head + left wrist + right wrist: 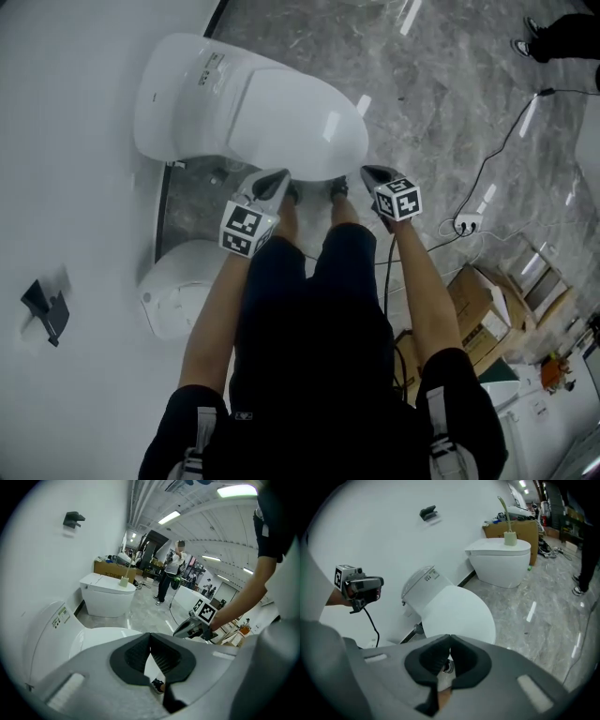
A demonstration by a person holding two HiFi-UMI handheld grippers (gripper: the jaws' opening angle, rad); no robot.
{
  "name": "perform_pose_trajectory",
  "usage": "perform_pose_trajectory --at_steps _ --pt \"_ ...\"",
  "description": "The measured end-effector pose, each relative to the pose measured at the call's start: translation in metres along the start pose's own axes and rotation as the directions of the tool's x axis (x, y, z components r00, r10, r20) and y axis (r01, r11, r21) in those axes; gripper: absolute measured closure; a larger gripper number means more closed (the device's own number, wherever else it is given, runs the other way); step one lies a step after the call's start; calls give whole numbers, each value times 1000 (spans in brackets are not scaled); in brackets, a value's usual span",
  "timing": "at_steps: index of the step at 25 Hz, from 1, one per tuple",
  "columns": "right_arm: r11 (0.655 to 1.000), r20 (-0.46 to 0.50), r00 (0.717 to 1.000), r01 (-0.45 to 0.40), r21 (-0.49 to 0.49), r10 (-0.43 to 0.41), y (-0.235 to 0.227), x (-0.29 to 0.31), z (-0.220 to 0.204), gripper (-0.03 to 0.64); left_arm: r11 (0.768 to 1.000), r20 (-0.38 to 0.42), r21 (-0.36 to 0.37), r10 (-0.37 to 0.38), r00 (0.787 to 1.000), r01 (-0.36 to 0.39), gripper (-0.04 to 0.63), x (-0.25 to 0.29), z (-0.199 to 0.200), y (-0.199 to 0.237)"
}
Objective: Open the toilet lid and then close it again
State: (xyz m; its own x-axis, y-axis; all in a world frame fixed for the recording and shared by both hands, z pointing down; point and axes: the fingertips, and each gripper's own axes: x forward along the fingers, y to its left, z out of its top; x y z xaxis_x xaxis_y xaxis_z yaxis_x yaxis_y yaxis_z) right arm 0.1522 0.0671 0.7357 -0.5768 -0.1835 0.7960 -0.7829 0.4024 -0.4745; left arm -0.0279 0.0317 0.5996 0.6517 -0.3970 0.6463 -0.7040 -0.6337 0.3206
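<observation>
The white toilet (234,108) stands against the wall with its lid (295,122) down flat. Both grippers hover just in front of the lid's front edge and touch nothing. My left gripper (278,178) is shut with nothing between its jaws; in the left gripper view its jaws (150,635) meet above the lid (93,639). My right gripper (368,172) is also shut and empty, its jaws (450,638) closed over the lid (459,611). Each gripper shows in the other's view: the right gripper (193,626) and the left gripper (361,587).
A second toilet (178,291) stands to the left by the wall, with a toilet brush (507,527) on its lid. A power strip (466,223) and its cable lie on the marble floor at right, near cardboard boxes (483,309). A person (171,571) stands further off.
</observation>
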Motion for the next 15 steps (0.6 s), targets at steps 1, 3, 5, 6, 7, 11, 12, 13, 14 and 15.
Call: perform_pose_trajectory --at_steps 1,3,5,6,7,11,12,13,14,15 --pt "1000 13 1000 -9 -17 9 8 -9 8 614 1000 7 1 3 1000 -3 584 -4 5 -2" --pt "998 38 999 -30 -54 32 24 -26 24 614 1000 25 -2 12 1000 -12 584 -13 12 -5" --pt "994 54 997 -51 -92 56 39 -42 37 614 1000 36 -15 26 999 -26 584 -21 12 -7" --pt "992 61 996 -59 -111 66 47 -50 44 614 999 36 -21 33 999 -32 584 -26 11 -7" --pt "989 69 995 -66 -130 76 55 -58 50 614 999 32 -27 38 999 -37 584 -31 8 -8" --pt "971 99 988 -97 -220 121 94 -89 70 614 999 14 -38 21 1000 -20 584 -49 0 -22" --pt "964 103 986 -105 -245 133 105 -96 74 614 999 12 -34 13 1000 -12 584 -53 0 -27" --pt "955 103 984 -113 -273 146 115 -102 77 614 999 14 -31 8 1000 -8 584 -57 1 -32" --pt "945 100 982 -122 -302 159 124 -107 79 614 999 21 -30 9 1000 -9 584 -60 4 -35" --pt "934 93 981 -131 -332 171 133 -112 80 614 999 33 -34 16 999 -15 584 -63 7 -38"
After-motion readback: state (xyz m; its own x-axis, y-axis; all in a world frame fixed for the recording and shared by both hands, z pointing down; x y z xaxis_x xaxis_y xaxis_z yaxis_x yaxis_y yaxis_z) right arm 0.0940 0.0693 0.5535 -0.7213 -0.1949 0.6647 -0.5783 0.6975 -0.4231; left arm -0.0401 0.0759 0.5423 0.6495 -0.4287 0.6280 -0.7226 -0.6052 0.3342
